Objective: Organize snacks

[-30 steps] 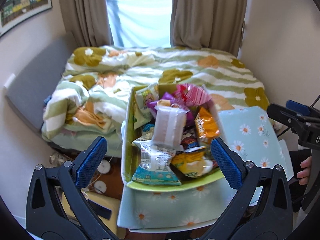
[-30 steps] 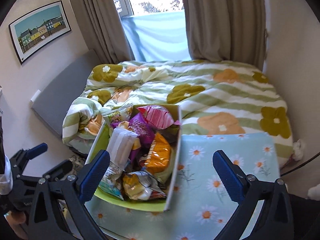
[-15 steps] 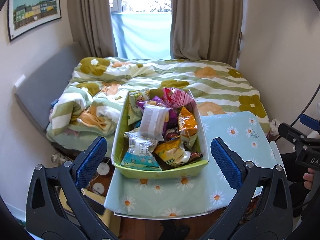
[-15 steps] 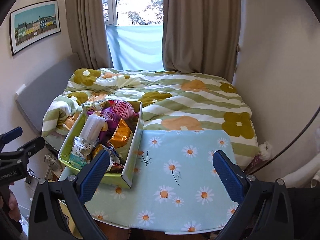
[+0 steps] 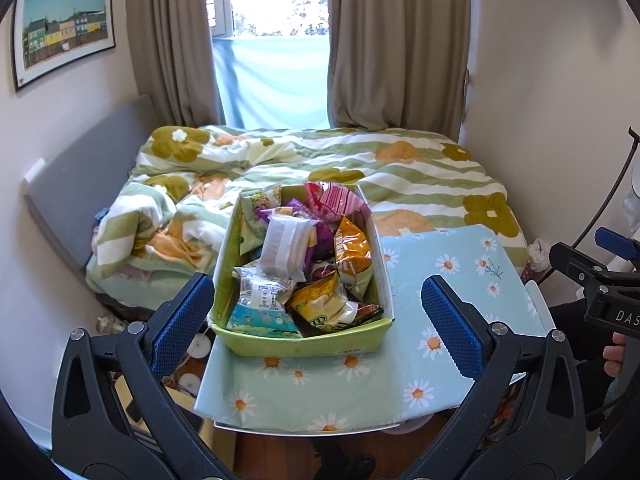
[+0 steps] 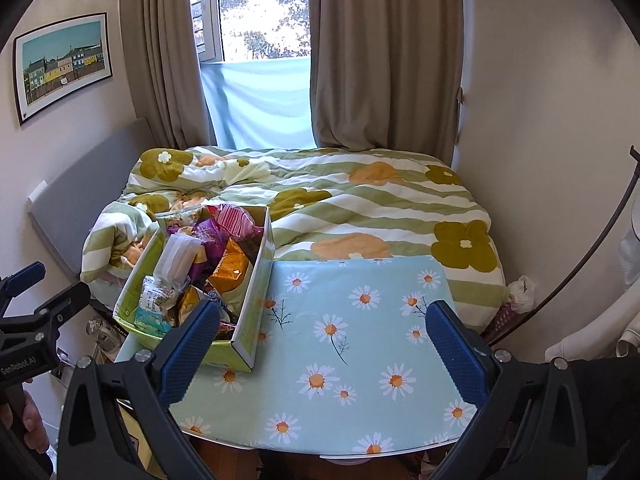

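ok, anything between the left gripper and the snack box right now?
Nothing visible. The left gripper is open, facing the green snack box on the daisy tablecloth. The box's near wall is all that fronts the packets; from above they lie uncovered.

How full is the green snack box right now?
Full: packets are heaped above the rim of the green box, on the daisy tablecloth.

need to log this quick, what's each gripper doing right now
left gripper: open, holding nothing.
right gripper: open, holding nothing.
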